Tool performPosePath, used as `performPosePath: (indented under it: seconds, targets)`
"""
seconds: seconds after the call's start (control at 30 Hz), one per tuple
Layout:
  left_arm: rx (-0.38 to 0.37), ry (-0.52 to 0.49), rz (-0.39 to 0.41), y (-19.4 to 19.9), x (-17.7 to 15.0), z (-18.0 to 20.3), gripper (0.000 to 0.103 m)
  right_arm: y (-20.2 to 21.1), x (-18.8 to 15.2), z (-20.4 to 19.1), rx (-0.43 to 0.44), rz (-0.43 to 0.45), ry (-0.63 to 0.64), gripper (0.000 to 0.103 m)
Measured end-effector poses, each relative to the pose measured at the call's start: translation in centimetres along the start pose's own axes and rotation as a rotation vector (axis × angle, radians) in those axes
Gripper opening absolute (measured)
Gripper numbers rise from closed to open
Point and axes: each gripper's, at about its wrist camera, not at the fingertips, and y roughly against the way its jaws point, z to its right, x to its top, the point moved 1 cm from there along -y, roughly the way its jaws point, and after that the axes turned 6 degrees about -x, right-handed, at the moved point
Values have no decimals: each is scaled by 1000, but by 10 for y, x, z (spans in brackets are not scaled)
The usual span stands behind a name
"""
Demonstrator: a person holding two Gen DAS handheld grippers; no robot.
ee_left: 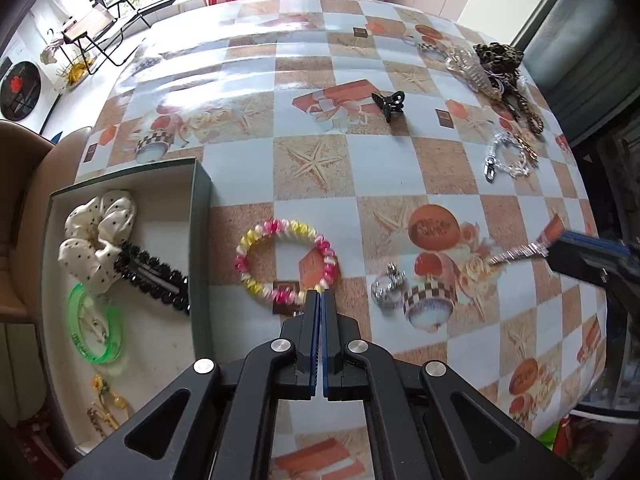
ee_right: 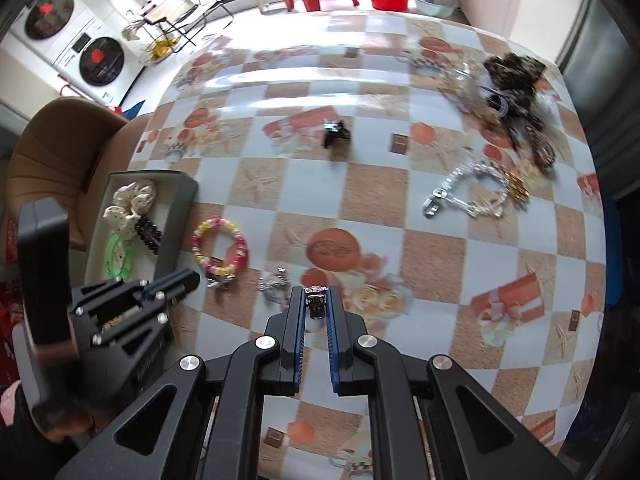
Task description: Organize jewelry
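My left gripper [ee_left: 321, 294] is shut, its tips at the near edge of a pink, yellow and white coil bracelet [ee_left: 286, 265] lying on the table next to a green-walled box [ee_left: 202, 216]. The box holds a dotted cream scrunchie [ee_left: 96, 232], a black beaded clip [ee_left: 154, 276], a green ring [ee_left: 94, 328] and a gold piece [ee_left: 106, 404]. My right gripper [ee_right: 316, 292] is shut on a sparkly silver hair clip [ee_right: 316, 300], seen from the left wrist as a glittery bar [ee_left: 516, 256]. A silver ring piece [ee_left: 386, 286] lies between the grippers.
A black claw clip [ee_left: 388, 104] sits mid-table. A clear bead bracelet with a clasp [ee_left: 506, 158] and a pile of leopard scrunchies and clips [ee_left: 500, 68] lie at the far right. A brown chair [ee_right: 60, 152] stands left of the table.
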Motion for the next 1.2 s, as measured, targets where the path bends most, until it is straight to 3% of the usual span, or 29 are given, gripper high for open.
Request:
performPosePath:
  seconds: [0.1,0.13,0.17,0.23,0.37,0.53,0.6,0.83,0.87,1.0,1.1,1.13,1.17,1.2]
  targets:
    - [-1,7,-9,-5,8,1,4,-2,-2,10,1,-7,-19,11]
    - [2,10,-9,-7,11,2,36,-2,-2,13,3,-9,-23,11]
    - [7,14,-8,-7,13,2,102,-3,-2,15,5,-10,-27,11]
    - [64,3,46,-3,16,7,103,-4,-2,18,10,-12,-34,11]
    - [106,-27,52,-9,23,16,103,-6,-2,24,20,-13,-43,11]
    - [104,-8,22,-24,26,13,103,-8,-1,31,26,-17,-53,11]
    - [104,-5,7,-32,25,11,93,-10,-2,33,28,-21,-58,11]
    - [93,19,-44,-55,24,2,90,-16,-6,37,39,-35,-66,11]
    - [94,20,-50,-58,23,2,81,-17,-7,37,40,-36,-66,11]
    - [87,14,-78,-67,22,2,69,-19,-8,37,42,-41,-69,11]
    - [72,-30,-63,-63,22,13,42,-19,-7,36,42,-41,-70,11]
    - [66,-46,-62,-62,22,16,22,-20,-7,36,41,-42,-70,11]
    - [68,-58,-65,-63,23,20,12,-20,-7,36,42,-44,-70,11]
    - [60,-63,-65,-62,23,22,12,-20,-8,36,41,-44,-69,11]
